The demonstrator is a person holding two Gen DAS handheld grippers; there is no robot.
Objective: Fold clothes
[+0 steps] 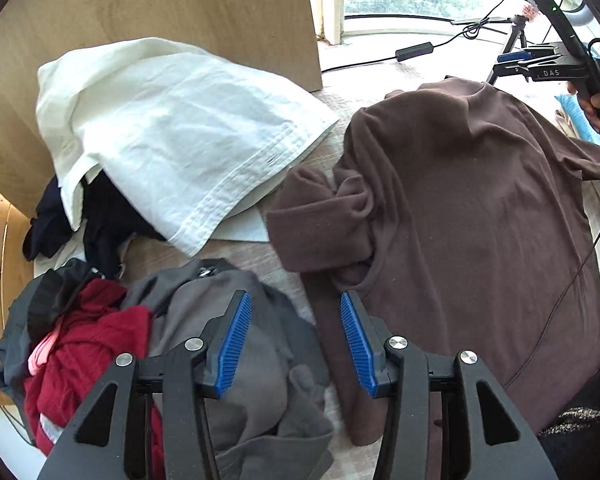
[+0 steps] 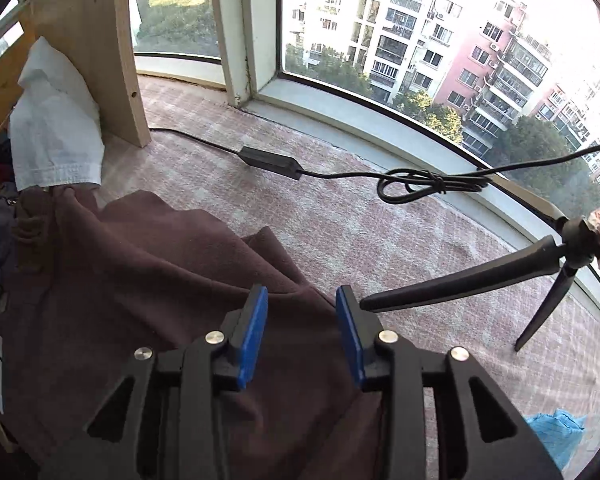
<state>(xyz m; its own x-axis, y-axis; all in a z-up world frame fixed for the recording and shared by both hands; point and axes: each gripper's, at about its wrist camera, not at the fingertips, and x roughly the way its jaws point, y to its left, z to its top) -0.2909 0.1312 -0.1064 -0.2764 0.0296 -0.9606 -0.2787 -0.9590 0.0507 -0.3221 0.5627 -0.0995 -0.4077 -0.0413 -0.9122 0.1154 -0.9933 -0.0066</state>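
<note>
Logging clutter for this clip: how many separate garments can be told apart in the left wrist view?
At least 6: brown top spread at right, white shirt upper left, dark navy item beneath it, grey garment and red one piled near left, blue cloth far right. More may be hidden.

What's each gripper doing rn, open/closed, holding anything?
Left gripper: open, empty, over the edge of the brown shirt.
Right gripper: open, holding nothing, above the same shirt.

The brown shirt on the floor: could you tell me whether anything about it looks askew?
Yes. The brown shirt lies spread flat, but its sleeve nearest the white garment is bunched and twisted across the body rather than lying straight.
</note>
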